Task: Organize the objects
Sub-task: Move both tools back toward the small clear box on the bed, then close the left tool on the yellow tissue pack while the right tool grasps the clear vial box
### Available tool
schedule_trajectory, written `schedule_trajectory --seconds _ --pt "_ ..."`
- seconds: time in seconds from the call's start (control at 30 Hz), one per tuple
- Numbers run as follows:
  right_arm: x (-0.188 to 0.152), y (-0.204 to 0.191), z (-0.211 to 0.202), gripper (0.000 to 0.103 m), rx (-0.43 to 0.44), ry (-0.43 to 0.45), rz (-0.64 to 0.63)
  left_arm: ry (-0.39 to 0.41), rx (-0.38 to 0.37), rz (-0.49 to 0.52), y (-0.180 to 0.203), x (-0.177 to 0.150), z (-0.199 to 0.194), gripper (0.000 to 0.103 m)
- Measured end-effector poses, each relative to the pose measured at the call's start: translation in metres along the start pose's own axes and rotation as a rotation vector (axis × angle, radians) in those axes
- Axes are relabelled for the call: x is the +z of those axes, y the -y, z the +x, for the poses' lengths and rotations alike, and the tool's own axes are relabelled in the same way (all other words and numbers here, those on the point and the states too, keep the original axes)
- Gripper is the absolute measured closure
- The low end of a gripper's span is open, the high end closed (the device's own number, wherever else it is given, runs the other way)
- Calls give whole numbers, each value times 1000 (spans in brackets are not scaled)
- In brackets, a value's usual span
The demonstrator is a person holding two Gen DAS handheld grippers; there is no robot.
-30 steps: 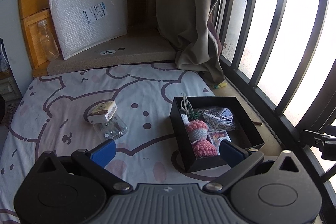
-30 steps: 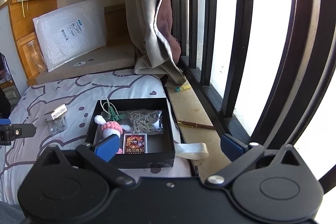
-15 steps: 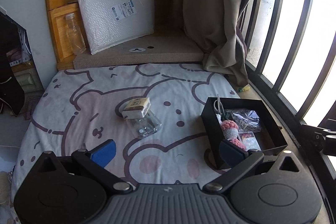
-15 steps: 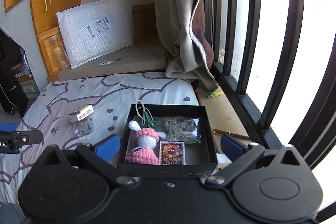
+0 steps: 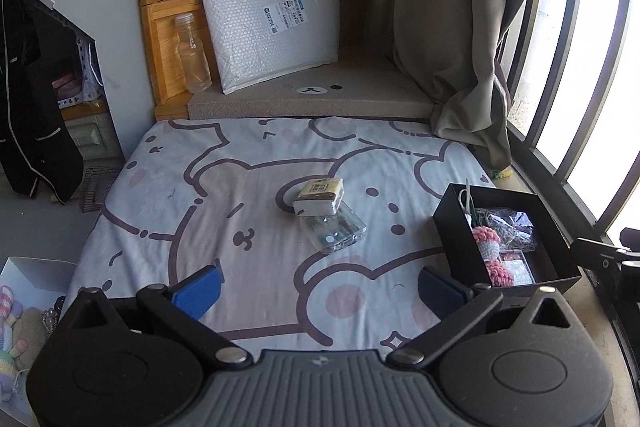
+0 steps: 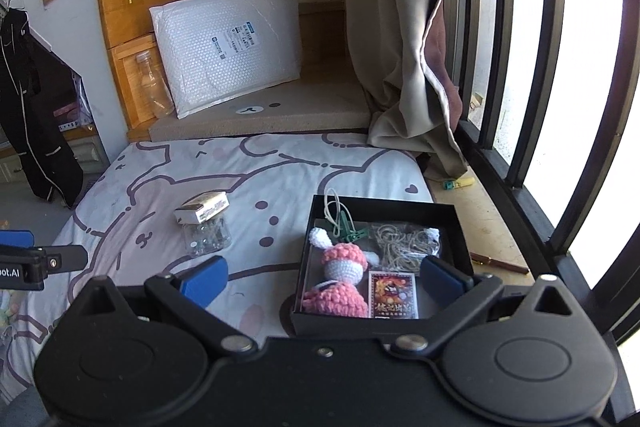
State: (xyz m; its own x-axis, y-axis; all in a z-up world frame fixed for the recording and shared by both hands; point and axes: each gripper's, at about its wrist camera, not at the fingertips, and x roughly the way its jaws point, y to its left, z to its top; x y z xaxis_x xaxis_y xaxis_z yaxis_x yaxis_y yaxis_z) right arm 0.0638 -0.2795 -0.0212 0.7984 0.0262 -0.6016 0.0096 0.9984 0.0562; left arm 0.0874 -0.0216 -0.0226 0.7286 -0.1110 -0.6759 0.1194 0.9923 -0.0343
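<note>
- Left wrist view: left gripper (image 5: 318, 287) spread wide, holding nothing, hovering above the bear-print bedsheet (image 5: 224, 211).
- Same view: small carton (image 5: 319, 197) lies partly on top of the clear jar (image 5: 333, 228), the two touching, mid-sheet, ahead of the fingers and slightly right of centre.
- Black box (image 5: 460, 239) sits at the sheet's right edge by the window bars; pink crochet doll (image 5: 486, 243), a plastic bag of bands and a card are already inside. Carton and jar are outside it, well apart from its left wall.
- Bubble mailer (image 5: 270, 27) and empty bottle (image 5: 193, 59) stand on the ledge at the back, not in play by the look of it.
- Right wrist view: right gripper (image 6: 322, 279) also fully parted and empty, positioned low over the near edge of the black box (image 6: 452, 223).
- Same view: box holds the doll (image 6: 344, 263), green clips (image 6: 346, 229), bag of rubber bands (image 6: 404, 243) and card pack (image 6: 394, 293); free floor space is scarce, mostly along the right side.
- Carton (image 6: 203, 207) and jar (image 6: 206, 237) sit left of the box, near the left gripper's finger, seen at the frame's left edge.
- Step in hand, my read: left side picks up carton or jar for the box. Take the carton first since it rests on the jar; close across its short sides, lift straight up so the jar doesn't roll.
- Jar looks smooth and round, so grip at mid-body, squarely. Lower into the free right part, not onto the doll.
</note>
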Motion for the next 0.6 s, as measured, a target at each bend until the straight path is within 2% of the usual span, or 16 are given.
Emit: schedule_trajectory --seconds 0.43,0.6 --pt "-6 -24 2 0 17 -13 -28 10 23 -13 -21 -8 -9 0" --pt "-6 -29 2 0 25 -8 -35 22 7 -38 -29 -8 -12 0"
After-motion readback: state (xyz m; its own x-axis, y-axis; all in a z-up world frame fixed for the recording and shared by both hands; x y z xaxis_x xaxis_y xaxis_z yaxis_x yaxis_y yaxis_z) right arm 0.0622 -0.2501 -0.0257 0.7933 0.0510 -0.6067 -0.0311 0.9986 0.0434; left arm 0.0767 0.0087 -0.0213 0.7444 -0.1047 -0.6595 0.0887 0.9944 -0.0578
